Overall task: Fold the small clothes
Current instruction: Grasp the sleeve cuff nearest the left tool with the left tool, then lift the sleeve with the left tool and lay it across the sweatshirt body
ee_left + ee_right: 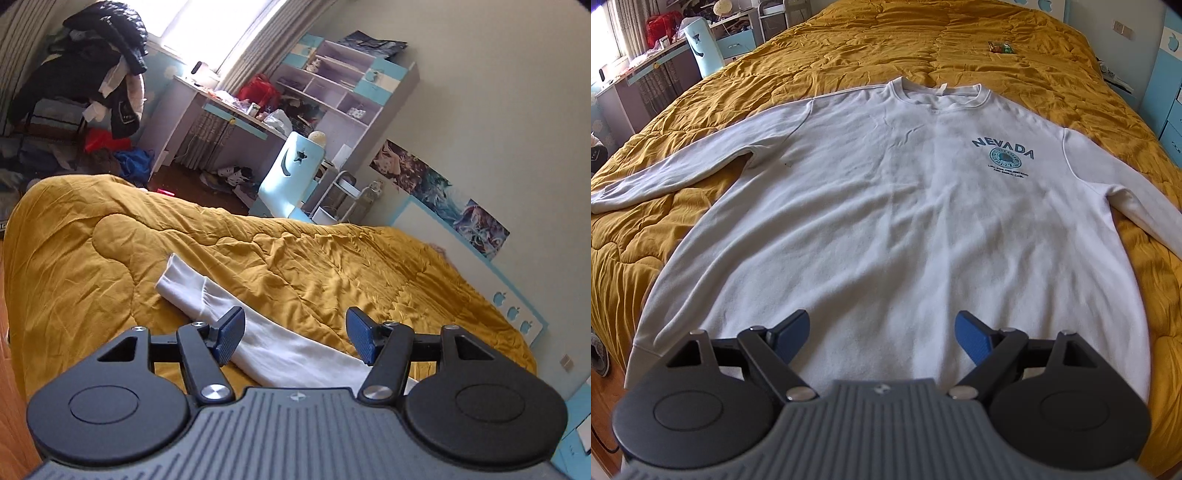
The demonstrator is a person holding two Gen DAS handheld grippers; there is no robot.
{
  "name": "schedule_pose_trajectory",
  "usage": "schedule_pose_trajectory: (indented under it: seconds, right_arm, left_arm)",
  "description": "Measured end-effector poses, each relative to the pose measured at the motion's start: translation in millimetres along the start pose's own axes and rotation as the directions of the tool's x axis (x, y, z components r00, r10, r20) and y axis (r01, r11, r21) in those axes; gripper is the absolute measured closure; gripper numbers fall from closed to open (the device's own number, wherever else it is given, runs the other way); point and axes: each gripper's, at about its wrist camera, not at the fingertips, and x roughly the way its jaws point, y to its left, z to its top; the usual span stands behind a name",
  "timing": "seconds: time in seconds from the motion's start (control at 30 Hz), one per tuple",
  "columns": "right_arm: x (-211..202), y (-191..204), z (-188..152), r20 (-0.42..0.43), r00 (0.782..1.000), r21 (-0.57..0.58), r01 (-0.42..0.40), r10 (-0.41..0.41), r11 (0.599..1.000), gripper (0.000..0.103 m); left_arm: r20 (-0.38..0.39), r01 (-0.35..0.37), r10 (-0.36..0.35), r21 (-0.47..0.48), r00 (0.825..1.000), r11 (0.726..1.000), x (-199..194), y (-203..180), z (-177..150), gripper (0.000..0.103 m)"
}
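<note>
A white long-sleeved sweatshirt (886, 206) with a blue "NEVADA" print lies flat and face up on the mustard-yellow quilt (923, 48), collar far from me, both sleeves spread out. My right gripper (882, 332) is open and empty, hovering over the sweatshirt's lower hem area. In the left wrist view, one white sleeve (207, 299) runs diagonally across the quilt (332, 266). My left gripper (295, 328) is open and empty, just above that sleeve, its jaws standing either side of it.
A small green and brown packet (1000, 47) lies on the quilt beyond the collar. A light blue chair (291, 173), a cluttered desk (236, 110) with shelves, and a rack piled with dark clothes (99, 74) stand past the bed's far edge. A blue-trimmed headboard (480, 266) is at the right.
</note>
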Motion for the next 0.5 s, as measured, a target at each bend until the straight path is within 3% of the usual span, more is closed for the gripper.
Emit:
schedule_pose_trajectory:
  seconds: [0.2,0.3,0.43,0.5]
  right_arm:
    - [12,-1,15,0.033,0.999,-0.005,0.031,-0.031,1.000,0.021]
    - [16,-2,20,0.033,0.998,-0.003,0.051,-0.051,0.999,0.021]
    - [21,-4,18,0.018,0.998,0.006,0.056,-0.056,0.998,0.021]
    - [24,-4,15,0.003,0.998,0.002,0.067,-0.067,0.998,0.021]
  left_arm:
    - [-0.075,-0.031,0.013,-0.241,0.997,0.970,32,62,2,0.032]
    - [-0.093,-0.025,-0.005,-0.314,0.996,0.949,50,81,-2,0.032]
    - [-0.056,0.043,-0.071,-0.389,0.996,0.920,68,101,-2,0.032]
    - [-0.056,0.059,-0.087,-0.380,0.995,0.923,76,105,0,0.032]
